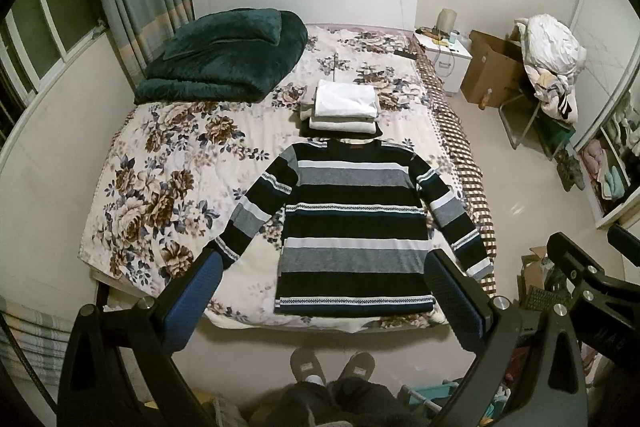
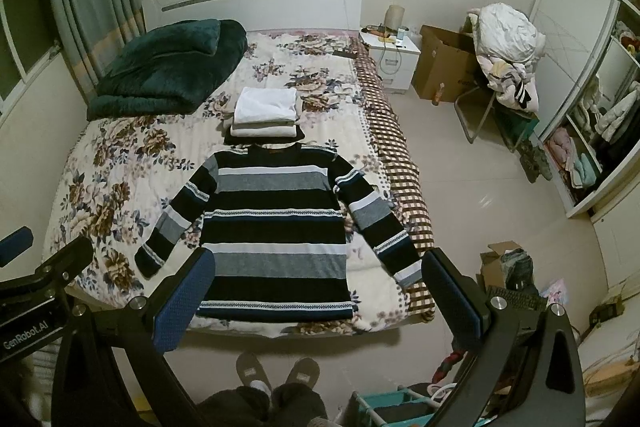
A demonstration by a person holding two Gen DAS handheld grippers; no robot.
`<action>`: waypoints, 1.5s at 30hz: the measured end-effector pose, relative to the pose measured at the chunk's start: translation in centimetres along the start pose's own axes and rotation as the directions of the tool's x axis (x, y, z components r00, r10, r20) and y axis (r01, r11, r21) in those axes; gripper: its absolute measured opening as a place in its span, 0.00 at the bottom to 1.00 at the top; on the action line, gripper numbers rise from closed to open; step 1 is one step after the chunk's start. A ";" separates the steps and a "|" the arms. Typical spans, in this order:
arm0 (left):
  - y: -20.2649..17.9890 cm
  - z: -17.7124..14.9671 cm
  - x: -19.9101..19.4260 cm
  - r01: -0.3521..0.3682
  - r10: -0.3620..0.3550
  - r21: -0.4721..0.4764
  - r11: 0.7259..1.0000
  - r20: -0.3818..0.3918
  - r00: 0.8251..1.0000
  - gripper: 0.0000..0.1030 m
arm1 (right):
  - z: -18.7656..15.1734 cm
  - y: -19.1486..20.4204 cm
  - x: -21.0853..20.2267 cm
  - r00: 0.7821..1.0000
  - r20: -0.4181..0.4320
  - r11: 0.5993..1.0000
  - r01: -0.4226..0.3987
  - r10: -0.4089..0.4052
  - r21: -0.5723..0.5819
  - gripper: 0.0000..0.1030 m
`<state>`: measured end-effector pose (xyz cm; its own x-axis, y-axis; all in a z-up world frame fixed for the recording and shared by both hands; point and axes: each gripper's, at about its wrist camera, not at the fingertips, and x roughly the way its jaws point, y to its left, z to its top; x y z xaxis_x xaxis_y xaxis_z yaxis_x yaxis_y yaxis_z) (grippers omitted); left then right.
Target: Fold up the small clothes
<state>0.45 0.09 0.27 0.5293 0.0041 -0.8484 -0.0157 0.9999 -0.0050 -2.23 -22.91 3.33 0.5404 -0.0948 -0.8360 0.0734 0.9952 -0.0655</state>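
Note:
A striped sweater in black, grey and white (image 1: 352, 223) (image 2: 276, 227) lies flat on the floral bed, sleeves spread out, hem toward the near edge. Behind its collar sits a stack of folded clothes (image 1: 344, 107) (image 2: 266, 117), white on top. My left gripper (image 1: 324, 263) is held high above the near edge of the bed, open and holding nothing. My right gripper (image 2: 320, 263) hovers beside it at the same height, also open and holding nothing. In the left wrist view, the right gripper's finger (image 1: 572, 259) shows at the right edge.
A folded dark green blanket (image 1: 224, 59) lies at the bed's far left. The person's slippered feet (image 1: 332, 367) stand at the foot of the bed. A nightstand (image 2: 390, 57), a cardboard box (image 2: 444, 67), a chair piled with laundry (image 2: 506, 55) and a wardrobe (image 2: 592, 115) line the right side.

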 end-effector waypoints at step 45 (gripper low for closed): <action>-0.2 1.1 -0.9 0.010 -0.010 -0.005 1.000 0.016 1.000 1.00 | 1.1 0.6 -2.7 1.000 0.018 1.000 0.004 -0.004 -0.006 1.00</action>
<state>0.90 -0.12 1.64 0.5430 -0.0060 -0.8397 -0.0144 0.9998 -0.0164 -2.71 -22.13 6.13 0.5554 -0.0993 -0.8256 0.0704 0.9949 -0.0723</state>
